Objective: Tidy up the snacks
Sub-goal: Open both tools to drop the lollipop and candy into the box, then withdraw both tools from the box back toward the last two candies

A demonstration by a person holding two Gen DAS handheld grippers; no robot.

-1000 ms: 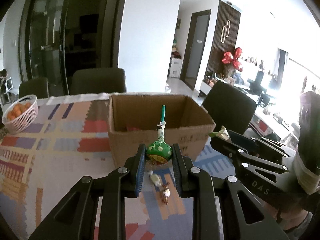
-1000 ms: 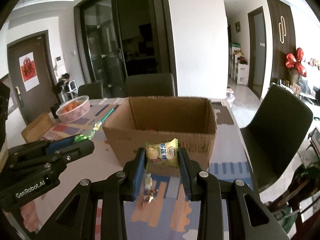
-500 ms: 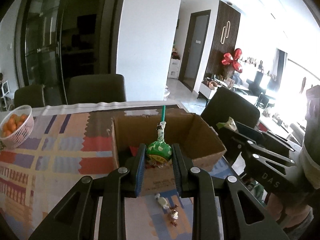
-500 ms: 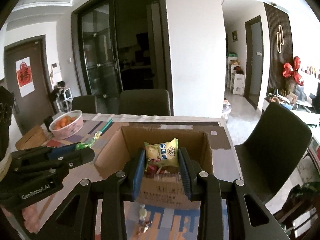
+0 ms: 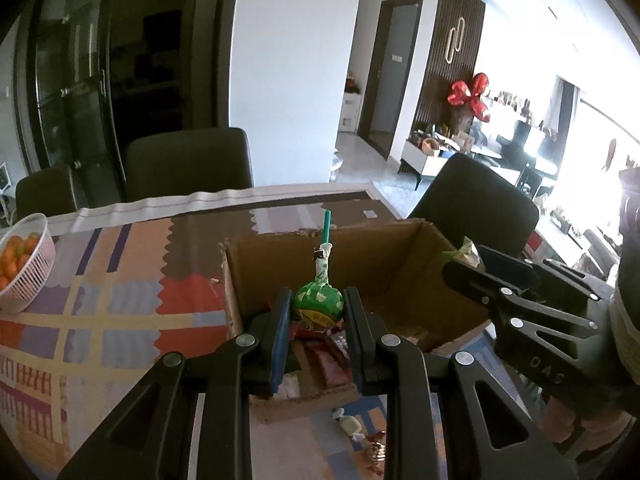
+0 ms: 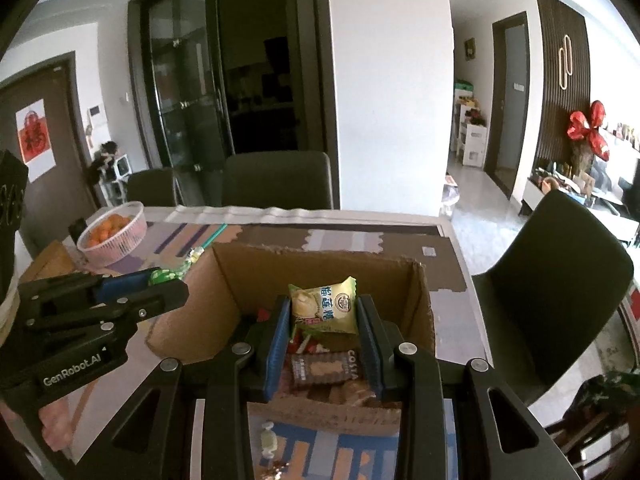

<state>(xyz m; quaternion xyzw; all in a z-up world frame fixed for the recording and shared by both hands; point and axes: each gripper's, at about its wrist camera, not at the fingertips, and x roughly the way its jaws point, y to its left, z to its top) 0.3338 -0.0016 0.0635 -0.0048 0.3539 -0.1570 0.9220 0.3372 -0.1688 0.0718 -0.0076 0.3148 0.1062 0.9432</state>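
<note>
Both grippers have been carried forward over the cardboard box (image 6: 328, 276). A green lollipop (image 5: 318, 308) is clamped in the left gripper (image 5: 318, 320); a yellow-green snack packet (image 6: 324, 306) is pinched in the right gripper (image 6: 324, 328), above wrapped snacks inside.

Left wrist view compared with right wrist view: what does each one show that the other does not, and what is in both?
Only the left wrist view shows the green lollipop head-on, clamped in the left gripper, its green stick pointing up over the cardboard box.

Only the right wrist view shows the yellow snack packet face-on in the right gripper, a brown COSTA packet in the box beneath it, and a door with a red paper sign.

Both show the box, the basket of oranges, the patterned tablecloth and wrapped candies before the box.
</note>
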